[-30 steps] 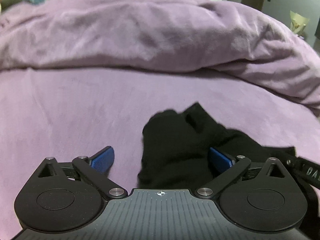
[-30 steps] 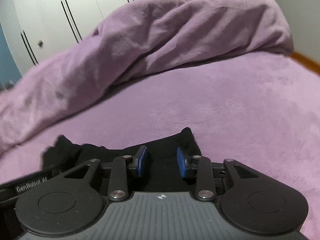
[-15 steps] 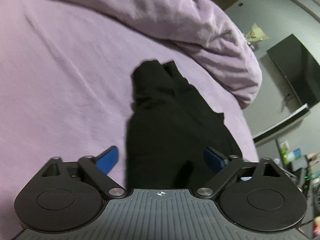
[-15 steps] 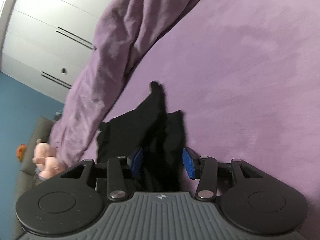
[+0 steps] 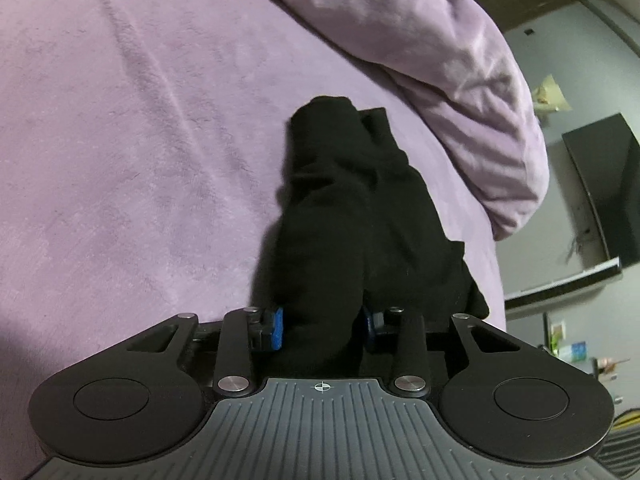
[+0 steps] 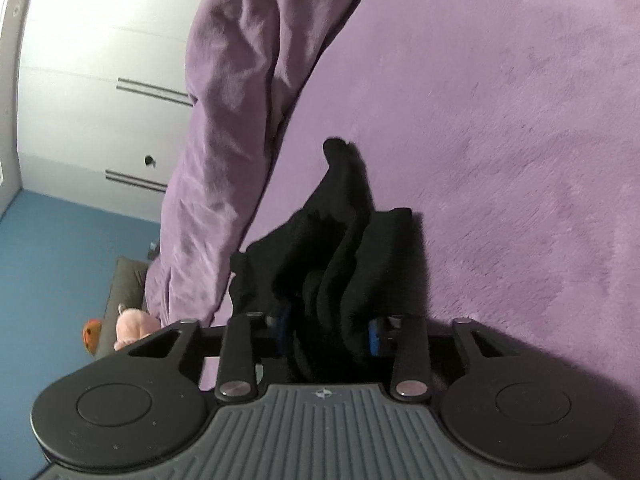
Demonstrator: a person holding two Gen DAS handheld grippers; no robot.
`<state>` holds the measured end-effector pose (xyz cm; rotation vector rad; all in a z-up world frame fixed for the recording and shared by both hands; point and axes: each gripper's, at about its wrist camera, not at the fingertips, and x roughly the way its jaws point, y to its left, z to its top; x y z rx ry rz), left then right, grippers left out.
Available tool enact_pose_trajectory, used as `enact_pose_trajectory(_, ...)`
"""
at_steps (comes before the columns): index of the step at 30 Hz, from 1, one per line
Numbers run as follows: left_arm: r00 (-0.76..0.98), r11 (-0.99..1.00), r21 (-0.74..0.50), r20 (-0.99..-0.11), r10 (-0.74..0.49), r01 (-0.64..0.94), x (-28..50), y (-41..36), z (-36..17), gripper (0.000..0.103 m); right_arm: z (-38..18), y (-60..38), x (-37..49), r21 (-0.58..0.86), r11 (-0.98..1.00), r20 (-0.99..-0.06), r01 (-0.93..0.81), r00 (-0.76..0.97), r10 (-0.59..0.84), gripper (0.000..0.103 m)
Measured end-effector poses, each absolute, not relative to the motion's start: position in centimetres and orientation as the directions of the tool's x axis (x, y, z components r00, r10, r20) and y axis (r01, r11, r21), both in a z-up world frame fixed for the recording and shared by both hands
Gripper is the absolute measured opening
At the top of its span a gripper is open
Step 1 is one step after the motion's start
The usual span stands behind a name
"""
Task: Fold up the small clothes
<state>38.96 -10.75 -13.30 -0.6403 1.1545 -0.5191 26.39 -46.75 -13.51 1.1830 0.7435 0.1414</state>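
While its folds are blurring into shadow, the small black fabric garment (image 5: 360, 216) is hanging over the purple plush bedspread (image 5: 120, 160), left gripper (image 5: 323, 330) and right gripper (image 6: 328, 330) both clamping it; only the right view is showing a pink soft toy (image 6: 132, 326).

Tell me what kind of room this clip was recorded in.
Most likely a bedroom. The black garment is gripped over a bed with a purple sheet and a bunched purple blanket; white wardrobe doors stand behind, and a dark wall-mounted screen hangs to one side.
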Motion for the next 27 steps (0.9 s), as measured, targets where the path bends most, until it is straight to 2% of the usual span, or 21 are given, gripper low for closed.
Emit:
enact_pose_trajectory(2, 0.319, 0.727, -0.681, -0.673, -0.667, 0.083, 39.0, -11.1, -13.0, 0.040, -13.5, -46.9, 26.1, 0.892, 0.380, -0.421, 0.246, 0.761, 0.494, 0.053)
enact_pose_trajectory(5, 0.314, 0.736, -0.667, -0.677, -0.665, 0.120, 39.1, -11.4, -13.0, 0.043, -13.1, -47.3, 25.5, 0.897, 0.381, -0.407, 0.226, 0.757, 0.511, 0.057)
enact_pose_trajectory(7, 0.313, 0.722, -0.684, -0.667, -0.676, 0.103, 39.2, -11.3, -13.5, 0.045, -13.0, -47.2, 25.8, 0.877, 0.419, -0.439, 0.234, 0.744, 0.504, 0.056)
enact_pose_trajectory(9, 0.321, 0.721, -0.687, -0.664, -0.676, 0.097, 39.2, -11.3, -13.7, 0.047, -12.9, -46.8, 26.3, 0.858, 0.458, -0.464, 0.233, 0.736, 0.493, 0.049)
enact_pose_trajectory(10, 0.326, 0.731, -0.675, -0.672, -0.665, 0.102, 39.2, -11.5, -13.7, 0.046, -13.0, -46.5, 26.6, 0.844, 0.479, -0.481, 0.240, 0.732, 0.482, 0.039)
enact_pose_trajectory(11, 0.329, 0.743, -0.660, -0.681, -0.654, 0.112, 39.1, -11.7, -13.7, 0.043, -13.1, -46.1, 27.0, 0.835, 0.494, -0.492, 0.242, 0.730, 0.474, 0.029)
enact_pose_trajectory(13, 0.340, 0.771, -0.617, -0.699, -0.629, 0.158, 38.9, -12.2, -13.1, 0.032, -13.5, -45.5, 27.2, 0.826, 0.508, -0.499, 0.244, 0.736, 0.457, 0.024)
enact_pose_trajectory(15, 0.350, 0.780, -0.598, -0.701, -0.621, 0.186, 38.6, -12.3, -12.2, 0.029, -13.3, -45.1, 27.0, 0.836, 0.499, -0.477, 0.229, 0.753, 0.454, 0.023)
enact_pose_trajectory(21, 0.362, 0.734, -0.657, -0.650, -0.668, 0.175, 37.4, -9.1, -8.5, 0.027, -11.9, -43.1, 26.9, 0.902, 0.389, -0.387, 0.190, 0.755, 0.530, 0.021)
enact_pose_trajectory(24, 0.382, 0.758, -0.621, -0.663, -0.644, 0.200, 36.0, -5.7, -6.3, 0.027, -11.4, -40.1, 27.5, 0.920, 0.353, -0.365, 0.170, 0.698, 0.616, 0.021)
enact_pose_trajectory(27, 0.378, 0.810, -0.568, -0.726, -0.575, 0.142, 35.1, -1.6, -5.9, 0.029, -12.0, -36.7, 28.0, 0.926, 0.335, -0.367, 0.177, 0.632, 0.682, 0.022)
